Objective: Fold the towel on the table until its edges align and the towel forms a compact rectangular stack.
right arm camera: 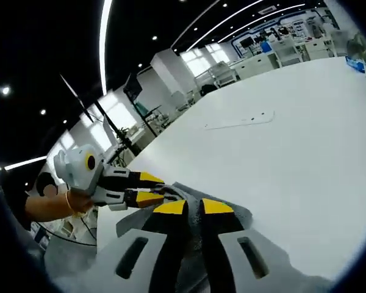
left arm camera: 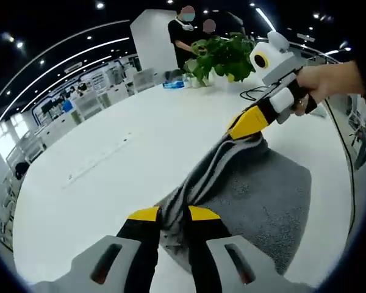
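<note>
While both grippers pinch it, grey towel (left arm camera: 256, 195) lifted, white table (left arm camera: 110, 159)

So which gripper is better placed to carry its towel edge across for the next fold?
Neither clearly; both are shut on the grey striped terry towel. The left gripper pinches the near bunched edge, the right gripper the far corner. Moving both together seems best, so the edges stay aligned.

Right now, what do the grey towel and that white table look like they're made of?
The towel looks like soft terry cloth: nubbly matte grey with paler stripes, bunching where the grippers pinch it. The table seems smooth white laminate or painted board, with a faint sheen; I cannot tell which.
</note>
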Tool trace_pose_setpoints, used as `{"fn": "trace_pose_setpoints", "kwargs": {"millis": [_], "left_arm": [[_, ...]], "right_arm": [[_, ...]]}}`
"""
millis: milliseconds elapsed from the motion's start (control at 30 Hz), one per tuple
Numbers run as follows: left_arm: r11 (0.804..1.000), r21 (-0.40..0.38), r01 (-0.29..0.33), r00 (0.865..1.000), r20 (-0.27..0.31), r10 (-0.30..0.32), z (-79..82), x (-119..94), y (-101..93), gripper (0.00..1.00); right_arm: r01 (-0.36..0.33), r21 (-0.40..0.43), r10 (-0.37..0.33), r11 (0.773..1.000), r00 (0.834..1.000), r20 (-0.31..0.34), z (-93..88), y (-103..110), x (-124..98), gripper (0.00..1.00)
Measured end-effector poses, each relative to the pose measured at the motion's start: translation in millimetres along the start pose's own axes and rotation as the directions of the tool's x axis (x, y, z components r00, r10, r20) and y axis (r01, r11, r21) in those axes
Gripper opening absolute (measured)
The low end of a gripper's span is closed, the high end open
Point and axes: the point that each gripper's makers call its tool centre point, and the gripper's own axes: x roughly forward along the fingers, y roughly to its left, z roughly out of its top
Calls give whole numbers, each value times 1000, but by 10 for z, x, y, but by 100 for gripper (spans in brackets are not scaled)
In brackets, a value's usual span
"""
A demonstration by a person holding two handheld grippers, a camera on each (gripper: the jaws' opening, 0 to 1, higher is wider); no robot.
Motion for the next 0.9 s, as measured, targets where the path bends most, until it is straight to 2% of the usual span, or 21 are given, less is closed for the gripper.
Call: {"fn": "trace_pose_setpoints", "kwargs": {"millis": [67,100,200,333,433,633,900], "left_arm": [[999,-23,-30,1000,4,30,2,-22,84,20],[997,-34,-65,998,11,66,12,-51,170,20],[993,-55,-109,994,11,110,-3,-128,314,20],[982,-110,-153,988,19,156,-47,-243,449,21],[978,-130,-162,986,23,166,-76,-330,483,22],[981,-116,-152,988,21,156,-109,-455,405,22],[984,-140,-109,992,54,118,-111,-680,234,28]], "right_arm": [[5,2,-5,1000,999,32,75,-7,-15,4],[10,-1,-10,1000,999,47,121,-10,-32,5],[29,-12,-28,1000,997,76,199,-33,-78,10],[37,-26,-35,999,996,80,205,-29,-130,12],[39,-39,-36,998,997,69,161,-16,-160,13],[56,-64,-54,996,998,35,9,-21,-246,19],[106,-137,-103,985,994,25,-72,-6,-424,23]]}}
